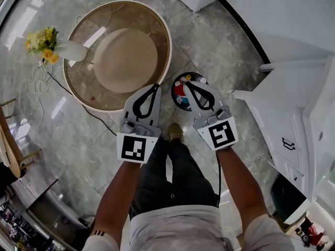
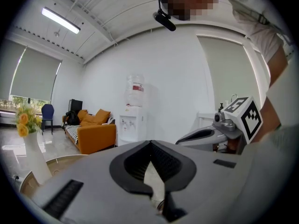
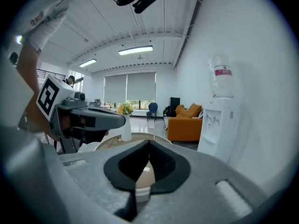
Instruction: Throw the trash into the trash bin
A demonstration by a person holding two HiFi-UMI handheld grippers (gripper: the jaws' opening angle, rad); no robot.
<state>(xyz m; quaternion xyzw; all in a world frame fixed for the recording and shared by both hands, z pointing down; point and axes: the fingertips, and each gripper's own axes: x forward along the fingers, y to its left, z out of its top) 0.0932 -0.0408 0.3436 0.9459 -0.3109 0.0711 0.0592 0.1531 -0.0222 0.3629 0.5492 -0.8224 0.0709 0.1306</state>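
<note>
My left claw [image 1: 152, 92] and right claw [image 1: 191, 88] are both closed on nothing, pointing about level, and the bin [image 1: 175, 95] stands on the floor [image 1: 104, 140] well below between their tips, nearer the right one, trash [image 1: 179, 90] already inside it.

Left gripper [image 1: 155, 88]: grey shell, black jaw pads; white cube with a black square-block marker.
Right gripper [image 1: 188, 84]: same grey and black; white cube, black marker.
Trash bin [image 1: 184, 75]: dark rim; red, white, blue and a spot of yellow inside.
Round table [image 1: 86, 85]: tan see-through top, cream rim, beige base.
Flowers [image 1: 43, 42], far left: yellow with green leaves.
Vase [image 1: 73, 51]: white.
Floor [image 1: 220, 41]: glossy grey marble, pale veins.
Cable [image 1: 68, 90]: black.
Sofa [image 2: 96, 133]: orange, with a black-and-white striped cloth.
Chair [image 2: 47, 111]: blue.
Water dispenser [image 2: 133, 120]: white, red label.
Cabinets [image 1: 293, 82], right: white, black handle.
Trousers [image 1: 167, 177]: near-black.
Shirt [image 1: 178, 229]: pale grey-white.
</note>
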